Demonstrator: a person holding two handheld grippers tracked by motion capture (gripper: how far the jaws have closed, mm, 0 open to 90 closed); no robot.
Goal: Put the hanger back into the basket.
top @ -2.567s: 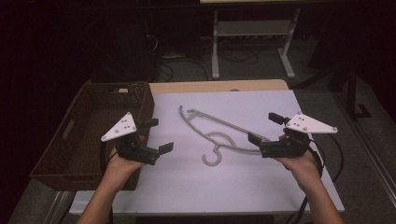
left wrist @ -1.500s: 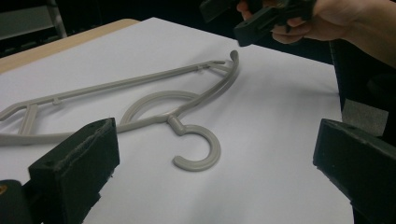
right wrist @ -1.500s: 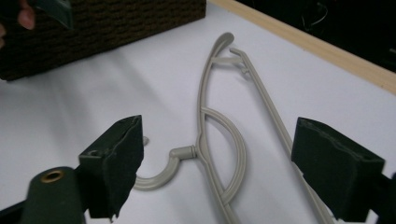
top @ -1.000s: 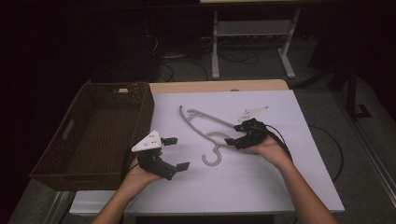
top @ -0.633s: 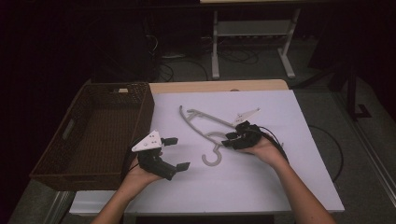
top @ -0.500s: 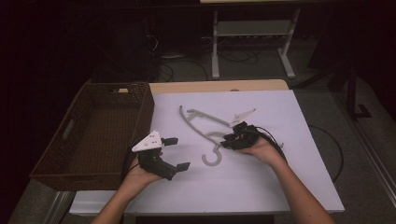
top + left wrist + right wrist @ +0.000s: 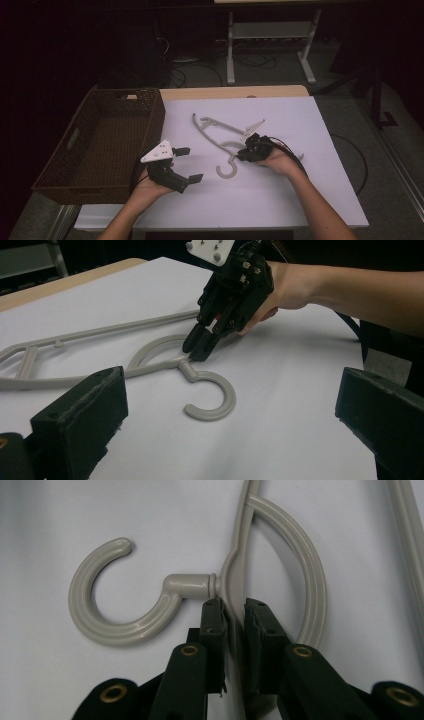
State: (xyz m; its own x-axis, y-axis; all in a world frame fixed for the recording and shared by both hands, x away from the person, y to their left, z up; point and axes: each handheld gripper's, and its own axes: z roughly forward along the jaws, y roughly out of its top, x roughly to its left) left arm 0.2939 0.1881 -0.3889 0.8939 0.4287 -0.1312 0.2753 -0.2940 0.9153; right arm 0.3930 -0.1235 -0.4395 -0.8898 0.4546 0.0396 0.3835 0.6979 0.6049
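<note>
Right gripper view: right gripper (image 7: pixel 234 611) has its fingers (image 7: pixel 214 630) pinching the grey plastic hanger (image 7: pixel 235 575) on the bar just beside the hook neck. Fingers look nearly closed on the thin bar; grip sits at the junction where hook, bar and inner arc meet.

High view: hanger (image 7: pixel 220 137) lies flat on the white surface (image 7: pixel 300 195), mid-table, hook pointing toward the person, wicker basket (image 7: pixel 65 165) well apart to the left. Left gripper (image 7: pixel 187 164) hovers near the basket's near corner, fingers spread wide, holding nothing. Left gripper view confirms: own fingers (image 7: pixel 80 415) apart, right gripper (image 7: pixel 200 347) tip down on the hanger (image 7: pixel 205 390).

Handling, as a judgement: light, stiff moulded plastic, smooth so likely a bit slippery in a narrow pinch. Long arms will swing and torque about the grip once lifted. The neck junction is a sensible hold: near the balance point, and the thickened collar stops sliding. A hold on the hook alone would spin.

Versus 2.6 s ago: right gripper was open at the hanger's right end, clear of it; now it's moved in to the neck and closed. Left gripper has dropped lower and nearer the person. Hanger itself hasn't visibly shifted.
</note>
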